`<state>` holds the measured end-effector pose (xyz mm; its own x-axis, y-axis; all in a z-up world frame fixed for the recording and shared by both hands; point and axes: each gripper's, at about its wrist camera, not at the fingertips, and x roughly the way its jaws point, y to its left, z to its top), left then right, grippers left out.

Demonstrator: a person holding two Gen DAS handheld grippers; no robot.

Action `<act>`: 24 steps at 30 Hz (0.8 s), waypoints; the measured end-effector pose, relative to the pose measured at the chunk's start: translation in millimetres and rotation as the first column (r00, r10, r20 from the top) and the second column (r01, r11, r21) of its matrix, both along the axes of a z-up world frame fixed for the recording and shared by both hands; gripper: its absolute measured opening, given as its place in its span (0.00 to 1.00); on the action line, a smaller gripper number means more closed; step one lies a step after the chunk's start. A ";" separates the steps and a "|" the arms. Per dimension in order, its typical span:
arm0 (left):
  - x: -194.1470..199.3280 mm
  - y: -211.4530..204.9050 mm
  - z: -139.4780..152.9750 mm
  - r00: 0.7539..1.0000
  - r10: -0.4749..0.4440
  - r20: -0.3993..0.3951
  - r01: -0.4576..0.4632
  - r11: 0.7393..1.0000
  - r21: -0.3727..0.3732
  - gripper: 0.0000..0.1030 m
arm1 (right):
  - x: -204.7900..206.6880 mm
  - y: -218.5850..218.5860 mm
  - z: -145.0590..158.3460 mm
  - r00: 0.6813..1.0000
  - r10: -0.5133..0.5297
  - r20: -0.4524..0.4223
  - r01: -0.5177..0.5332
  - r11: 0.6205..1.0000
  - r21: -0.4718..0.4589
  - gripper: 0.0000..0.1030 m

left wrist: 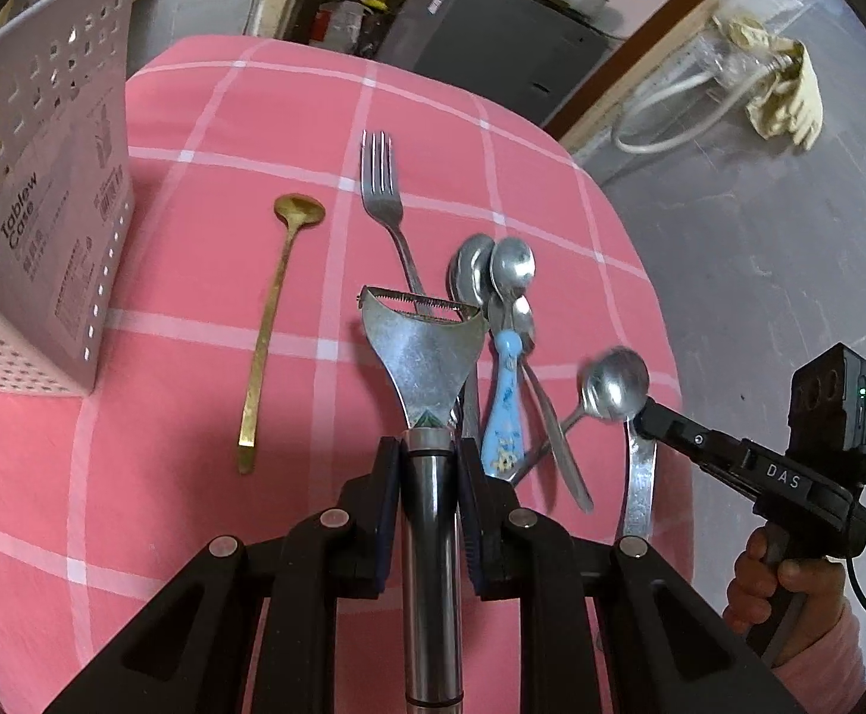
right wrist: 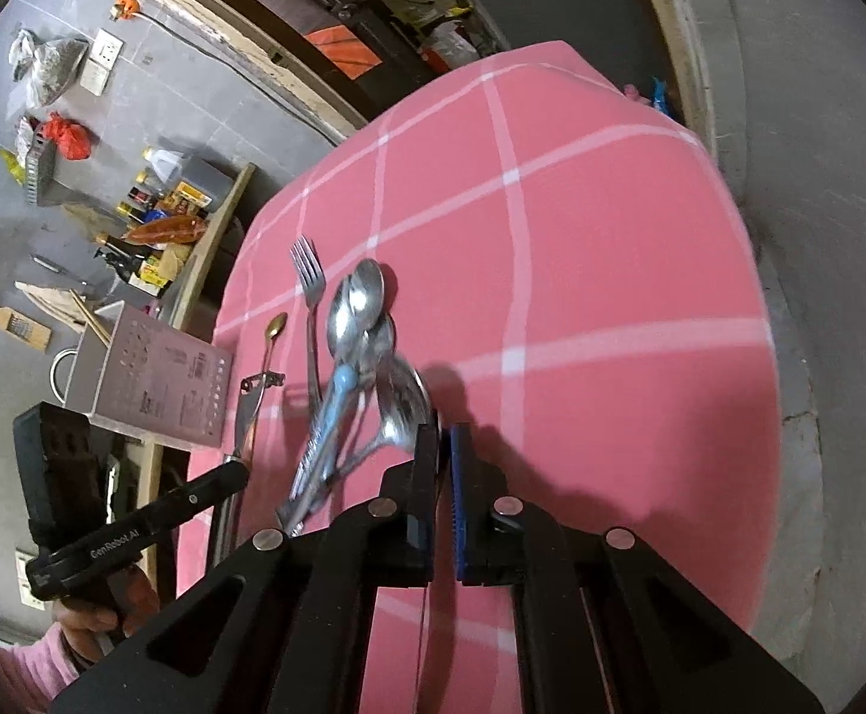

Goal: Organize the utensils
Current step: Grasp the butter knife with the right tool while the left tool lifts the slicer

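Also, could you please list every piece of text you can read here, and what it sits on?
"Tablew Case": white perforated plastic utensil box, cut off by the corner.
"DAS": right gripper.
"GenRobot.AI": left gripper.
Fine print and barcode on the box label: too small to read.

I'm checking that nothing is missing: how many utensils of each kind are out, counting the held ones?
Spoons: 5, as far as the overlapping pile shows
Fork: 1
Peeler: 1
Total: 7
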<state>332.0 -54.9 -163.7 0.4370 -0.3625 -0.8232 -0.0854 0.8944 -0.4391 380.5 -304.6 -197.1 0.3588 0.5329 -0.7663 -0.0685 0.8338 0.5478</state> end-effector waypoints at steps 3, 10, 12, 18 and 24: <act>-3.9 -1.4 -2.7 1.000 -0.012 -0.008 0.012 1.000 -0.010 0.17 | -10.5 -1.8 -2.0 1.000 -0.019 -0.004 0.019 1.000 -0.005 0.02; -13.9 -2.2 2.6 0.999 -0.043 0.004 0.043 0.999 -0.022 0.17 | -25.1 1.1 3.7 0.998 -0.050 0.031 0.051 0.998 -0.044 0.01; -16.2 -1.3 6.4 0.999 -0.051 0.011 0.051 0.998 -0.022 0.17 | -22.1 -0.4 3.4 0.998 -0.053 0.036 0.055 0.997 -0.048 0.01; -20.2 2.7 12.1 0.998 -0.055 0.025 0.055 0.998 -0.020 0.17 | -6.7 5.4 -3.3 1.000 -0.016 0.019 0.017 0.998 -0.059 0.02; -21.7 9.5 9.3 0.999 -0.035 0.019 0.035 0.999 -0.029 0.17 | 6.2 12.6 -1.4 0.999 0.031 0.018 -0.029 0.998 -0.063 0.11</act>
<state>310.4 -45.4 -154.4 0.4386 -0.4020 -0.8038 -0.0458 0.8832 -0.4667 386.6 -292.0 -198.5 0.3585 0.4944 -0.7919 -0.1041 0.8641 0.4924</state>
